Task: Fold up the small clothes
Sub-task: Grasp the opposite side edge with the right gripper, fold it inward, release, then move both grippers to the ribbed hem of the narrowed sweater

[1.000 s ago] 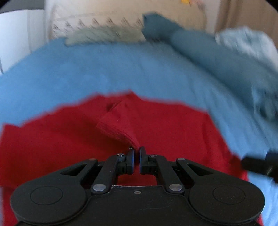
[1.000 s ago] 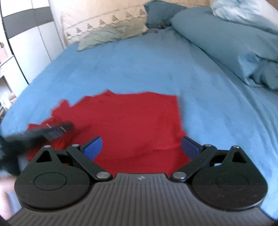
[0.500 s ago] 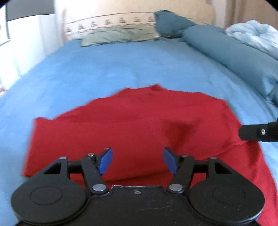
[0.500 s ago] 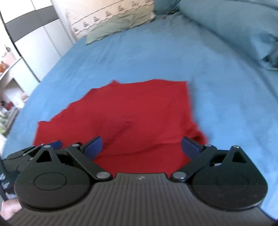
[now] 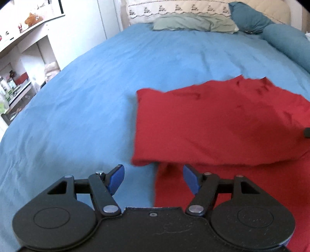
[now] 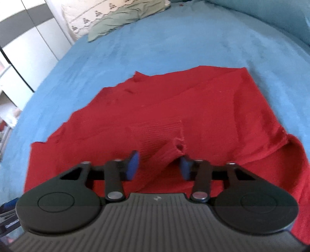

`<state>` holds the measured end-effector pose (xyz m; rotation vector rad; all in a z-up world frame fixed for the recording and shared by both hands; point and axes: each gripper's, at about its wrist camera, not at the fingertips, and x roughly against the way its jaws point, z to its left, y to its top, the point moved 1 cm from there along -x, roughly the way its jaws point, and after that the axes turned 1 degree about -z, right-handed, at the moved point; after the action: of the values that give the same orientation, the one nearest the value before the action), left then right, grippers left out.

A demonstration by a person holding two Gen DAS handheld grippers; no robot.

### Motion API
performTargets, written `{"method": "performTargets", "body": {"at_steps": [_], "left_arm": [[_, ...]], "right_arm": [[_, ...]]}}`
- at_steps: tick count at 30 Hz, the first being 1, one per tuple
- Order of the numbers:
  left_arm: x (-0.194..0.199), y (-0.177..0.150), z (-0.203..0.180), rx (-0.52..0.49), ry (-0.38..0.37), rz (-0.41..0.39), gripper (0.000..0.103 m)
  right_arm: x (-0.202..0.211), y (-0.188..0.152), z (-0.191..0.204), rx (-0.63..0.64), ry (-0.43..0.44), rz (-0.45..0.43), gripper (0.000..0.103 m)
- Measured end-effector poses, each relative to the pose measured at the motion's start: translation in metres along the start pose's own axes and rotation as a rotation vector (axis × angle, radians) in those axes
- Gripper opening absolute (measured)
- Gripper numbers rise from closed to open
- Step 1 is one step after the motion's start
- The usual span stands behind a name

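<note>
A red knit garment (image 5: 222, 124) lies on the blue bedsheet (image 5: 81, 108), partly folded over itself. My left gripper (image 5: 153, 179) is open and empty, just short of the garment's near left corner. In the right wrist view the garment (image 6: 193, 108) fills the middle, and a ribbed cuff or sleeve end (image 6: 160, 139) lies between the blue pads of my right gripper (image 6: 158, 167). The right jaws are open around that cuff, not closed on it.
Pillows lie at the bed's head: a grey-green one (image 5: 193, 23) and a teal one (image 5: 250, 17). A teal duvet roll (image 5: 288, 42) runs along the right. White shelves (image 5: 21, 64) stand left of the bed; a wardrobe (image 6: 29, 56) shows too.
My left gripper opened, let go of the red fabric and swung left to the garment's edge. My right gripper moved forward over the garment, and its jaws narrowed around the cuff.
</note>
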<state>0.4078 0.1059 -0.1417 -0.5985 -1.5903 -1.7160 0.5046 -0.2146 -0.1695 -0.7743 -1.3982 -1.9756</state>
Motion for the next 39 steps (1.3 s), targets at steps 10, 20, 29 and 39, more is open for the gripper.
{"method": "performTargets", "body": {"at_steps": [10, 20, 29, 39], "left_arm": [[-0.029, 0.014, 0.001, 0.010, -0.037, 0.003, 0.072], [-0.038, 0.013, 0.011, 0.103, -0.046, 0.055, 0.064], [0.019, 0.024, -0.009, -0.008, -0.127, -0.063, 0.074], [-0.034, 0.025, -0.050, -0.045, -0.257, 0.044, 0.075]], "right_arm": [[0.047, 0.058, -0.006, 0.147, -0.044, -0.177, 0.020], [0.009, 0.037, -0.101, 0.070, -0.182, -0.044, 0.020], [0.045, 0.013, -0.092, 0.178, -0.146, -0.161, 0.099], [-0.003, 0.000, -0.078, 0.206, -0.141, -0.064, 0.098]]}}
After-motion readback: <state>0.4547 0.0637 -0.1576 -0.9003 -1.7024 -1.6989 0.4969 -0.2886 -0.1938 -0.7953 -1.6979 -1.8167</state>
